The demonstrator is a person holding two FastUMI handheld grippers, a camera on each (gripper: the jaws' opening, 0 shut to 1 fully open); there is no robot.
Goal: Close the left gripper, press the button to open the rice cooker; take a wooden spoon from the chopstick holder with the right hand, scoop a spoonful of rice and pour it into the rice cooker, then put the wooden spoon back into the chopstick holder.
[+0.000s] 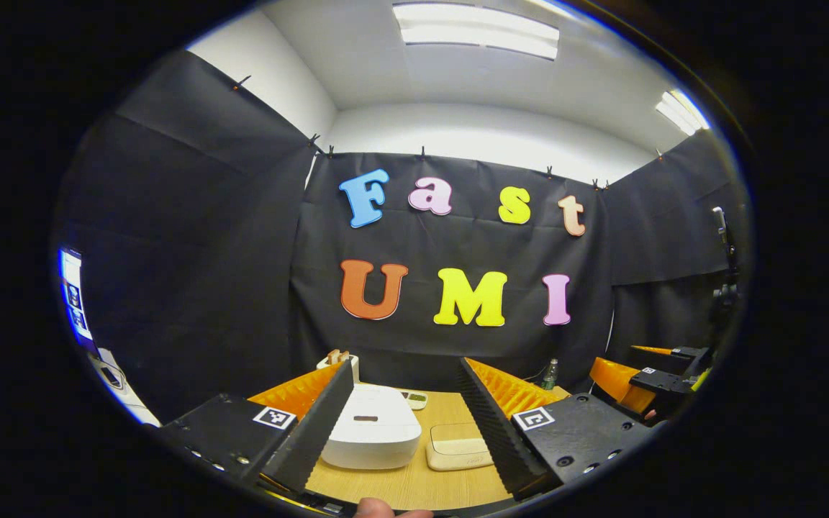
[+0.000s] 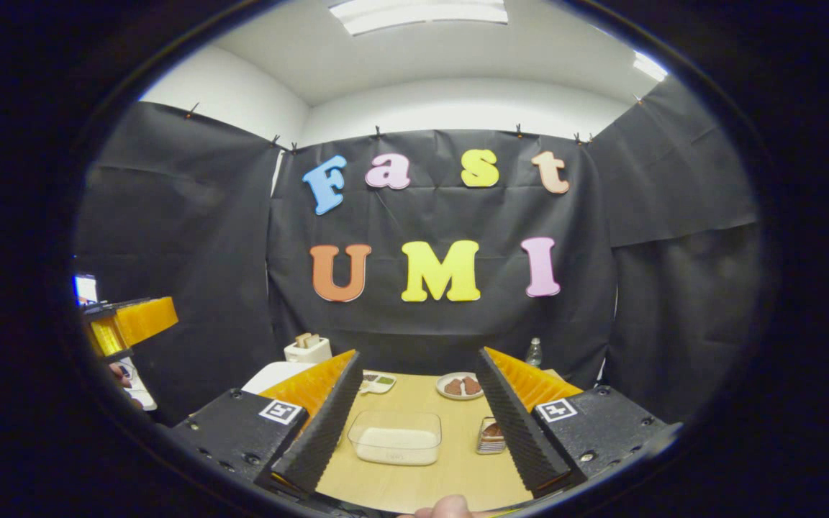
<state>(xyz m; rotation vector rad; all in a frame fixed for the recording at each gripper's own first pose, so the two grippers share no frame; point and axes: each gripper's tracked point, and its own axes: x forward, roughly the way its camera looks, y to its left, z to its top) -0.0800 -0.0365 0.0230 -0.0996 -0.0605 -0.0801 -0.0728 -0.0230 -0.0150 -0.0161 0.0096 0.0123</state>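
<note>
The white rice cooker (image 1: 373, 430) sits with its lid down on the wooden table (image 1: 414, 489), just beyond my open left gripper (image 1: 406, 364) and partly behind its left finger. To the cooker's right lies a shallow container (image 1: 458, 446). In the right gripper view that clear container of white rice (image 2: 394, 437) lies between the fingers of my open right gripper (image 2: 418, 354). A small holder with brown wooden pieces (image 2: 490, 435) stands to its right, half hidden by the right finger. The rice cooker (image 2: 270, 374) peeks out at the left. Neither gripper holds anything.
A toaster (image 2: 306, 349) stands at the back left, with a small button panel (image 2: 376, 382) and a plate of brown food (image 2: 460, 386) near the far edge. A bottle (image 2: 533, 352) is at the back right. The other gripper (image 1: 663, 381) hovers to the right.
</note>
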